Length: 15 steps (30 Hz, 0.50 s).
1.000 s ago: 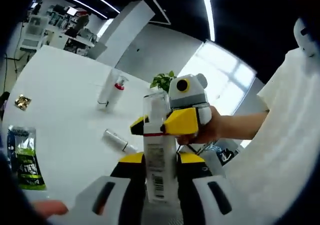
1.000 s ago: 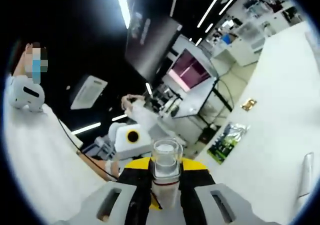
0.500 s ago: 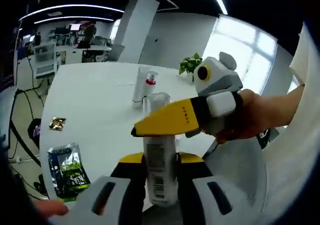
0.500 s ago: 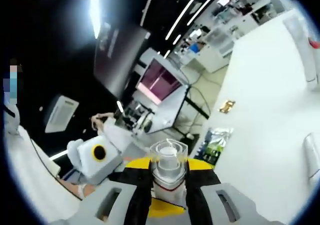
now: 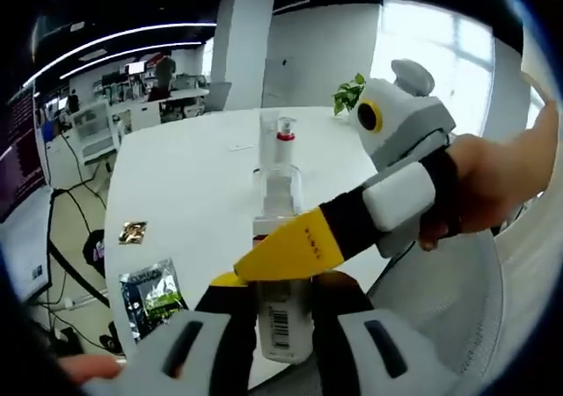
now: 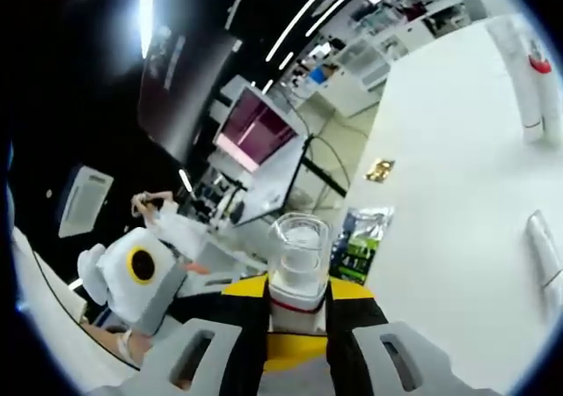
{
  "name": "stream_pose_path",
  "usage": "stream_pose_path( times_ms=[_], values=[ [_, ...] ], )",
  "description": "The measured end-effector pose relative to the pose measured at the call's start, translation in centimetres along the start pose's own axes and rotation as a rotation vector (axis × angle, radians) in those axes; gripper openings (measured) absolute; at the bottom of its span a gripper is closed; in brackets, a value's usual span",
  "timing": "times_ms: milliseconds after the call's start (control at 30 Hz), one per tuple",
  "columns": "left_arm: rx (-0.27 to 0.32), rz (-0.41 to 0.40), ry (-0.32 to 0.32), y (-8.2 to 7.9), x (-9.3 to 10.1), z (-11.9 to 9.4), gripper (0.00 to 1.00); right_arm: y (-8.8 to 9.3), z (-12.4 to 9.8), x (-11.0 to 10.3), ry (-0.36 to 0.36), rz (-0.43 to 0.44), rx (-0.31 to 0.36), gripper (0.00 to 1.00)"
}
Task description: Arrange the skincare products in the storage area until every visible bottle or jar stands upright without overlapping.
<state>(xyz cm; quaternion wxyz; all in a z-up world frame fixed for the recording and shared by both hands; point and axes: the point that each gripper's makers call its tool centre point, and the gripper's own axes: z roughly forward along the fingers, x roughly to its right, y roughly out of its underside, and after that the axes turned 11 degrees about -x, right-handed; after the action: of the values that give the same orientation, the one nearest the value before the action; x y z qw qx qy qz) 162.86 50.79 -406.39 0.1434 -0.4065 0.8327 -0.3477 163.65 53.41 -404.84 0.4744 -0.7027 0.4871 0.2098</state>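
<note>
A green foil packet (image 5: 151,297) lies near the white table's (image 5: 198,172) edge — beside it, a small gold wrapper (image 5: 133,232).

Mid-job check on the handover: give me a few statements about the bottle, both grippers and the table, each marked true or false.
1. Both grippers grip the same bottle. True: the left gripper holds its lower body, the right gripper clamps it near the neck.
2. The bottle has a clear cap. True.
3. The green packet is pinched in the left gripper. False: it lies flat on the white table.
4. A white tube and a red-collared bottle stand upright farther back on the table. True.
5. The small gold wrapper sits on top of the green packet. False: it lies apart from it on the table.
</note>
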Motion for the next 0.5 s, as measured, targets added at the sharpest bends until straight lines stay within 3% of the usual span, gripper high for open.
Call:
stream_pose_path(
  times_ms=[200,267,333,500],
  values=[
    [-0.043,0.111,-0.094,0.4,-0.2,-0.2,0.18,0.0,0.1,0.1,-0.020,0.074,0.006,0.23],
    [-0.047,0.103,-0.093,0.3,0.1,0.0,0.18,0.1,-0.2,0.0,-0.029,0.048,0.007,0.22],
    [-0.037,0.067,-0.049,0.3,0.6,0.0,0.18,0.3,-0.5,0.2,-0.030,0.016,-0.011,0.18],
    [-0.019,-0.010,0.070,0.3,1.8,0.2,0.17,1.0,-1.3,0.0,-0.065,-0.102,-0.068,0.17]
  ],
)
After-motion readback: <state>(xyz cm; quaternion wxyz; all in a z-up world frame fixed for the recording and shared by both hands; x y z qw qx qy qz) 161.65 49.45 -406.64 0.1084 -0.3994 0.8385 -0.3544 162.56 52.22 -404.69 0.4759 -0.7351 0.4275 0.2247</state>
